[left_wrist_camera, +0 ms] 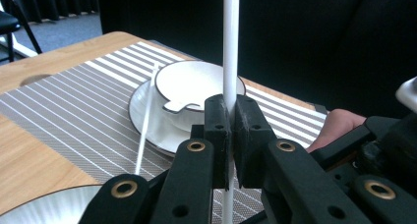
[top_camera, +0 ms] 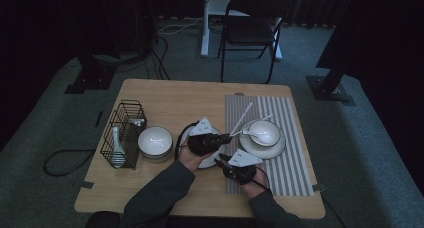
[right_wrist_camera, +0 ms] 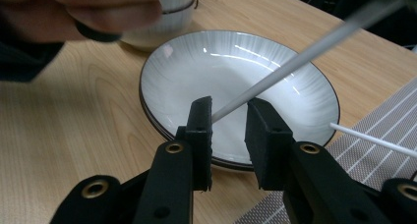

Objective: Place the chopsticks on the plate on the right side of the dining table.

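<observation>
The person is setting a place on the bench (top_camera: 165, 95), and the work is looking partly done. On the striped mat (top_camera: 285, 133) a bowl (top_camera: 265, 131) is already sitting on its saucer (top_camera: 274, 150) with a spoon (top_camera: 252, 133) inside it, and one white chopstick (left_wrist_camera: 146, 118) is already lying on the mat just beside the saucer. The left claw (left_wrist_camera: 228, 113) is squeezing fully closed on the second chopstick (left_wrist_camera: 230, 47), which is passing upright between its pads in the left gripper view, above the mat and near the bowl. The right claw (right_wrist_camera: 229, 117) is standing partly open over the empty plate (right_wrist_camera: 275, 76); the lower end of the held chopstick is reaching into the gap between its pads, close to one pad, but I cannot tell if it is touching, so this claw is not gripping anything. What is remaining, in my judgement, is to bring this second chopstick down beside the first one on the mat. The wire basket (top_camera: 122, 133) with more spoons, and the stacked bowls (top_camera: 155, 142) beside it, are waiting at the left side of the bench.
</observation>
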